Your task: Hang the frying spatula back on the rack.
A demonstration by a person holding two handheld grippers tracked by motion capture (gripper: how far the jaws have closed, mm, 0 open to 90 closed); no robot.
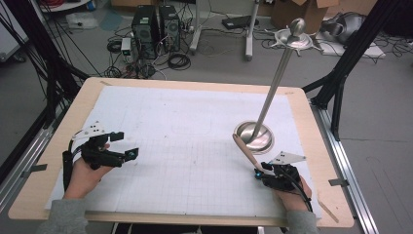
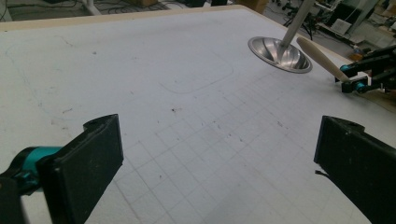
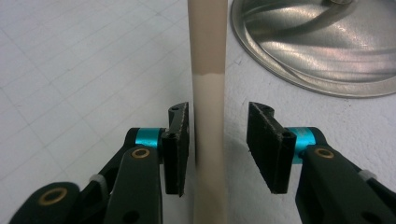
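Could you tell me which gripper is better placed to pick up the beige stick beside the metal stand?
Right: the right gripper already straddles the beige stick, jaws open; the left gripper sits far across the table.

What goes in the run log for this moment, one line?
left gripper: open, empty | right gripper: open around beige stick, one jaw touching | steel stand base: beside stick

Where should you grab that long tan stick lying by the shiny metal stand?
Probably the tan stick is best gripped on its near, paler end, coming along its length from the person's side. It lies flat and slim, so the right hand-held gripper, whose open jaws sit either side of it, can pinch across its width, away from the metal base.
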